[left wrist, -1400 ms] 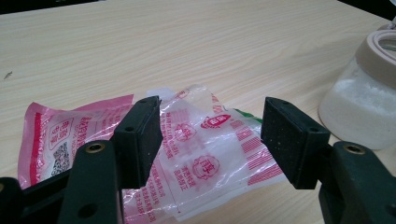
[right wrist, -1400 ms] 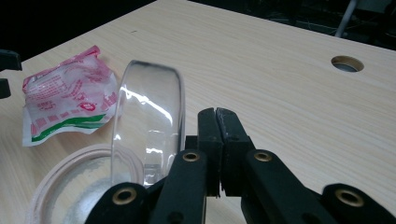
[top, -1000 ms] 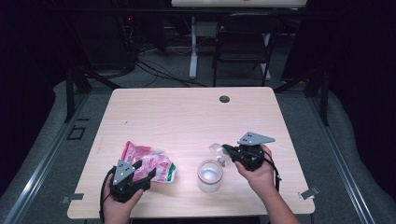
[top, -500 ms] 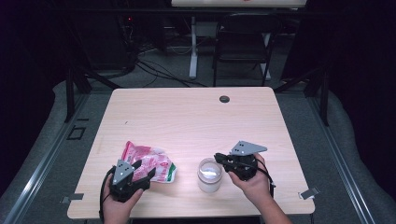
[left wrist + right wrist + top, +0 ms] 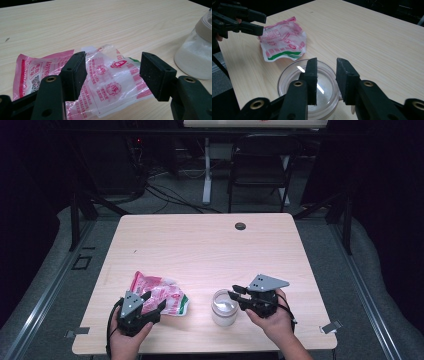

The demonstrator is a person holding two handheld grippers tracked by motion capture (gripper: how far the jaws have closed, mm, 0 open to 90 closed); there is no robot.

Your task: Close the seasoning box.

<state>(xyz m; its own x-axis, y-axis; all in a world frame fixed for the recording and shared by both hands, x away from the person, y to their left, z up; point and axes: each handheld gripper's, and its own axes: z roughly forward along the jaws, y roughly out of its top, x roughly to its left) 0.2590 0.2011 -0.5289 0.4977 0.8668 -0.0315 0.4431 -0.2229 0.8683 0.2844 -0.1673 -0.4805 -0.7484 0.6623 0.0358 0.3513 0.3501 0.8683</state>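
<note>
Altogether one jar, one packet

Both tongs are matte black: the left tongs carry a small grey three-cornered plate dotted with dark holes, and the right tongs a larger grey plate of the same shape. In the gripper views each jaw is a thick black arm with a brass-ringed screw hole, ending in a flat rectangular pad of finely speckled black rubber. A black cable loops from the left tongs at the near edge, and the person's hands are bare, with no sleeve in sight.
</note>
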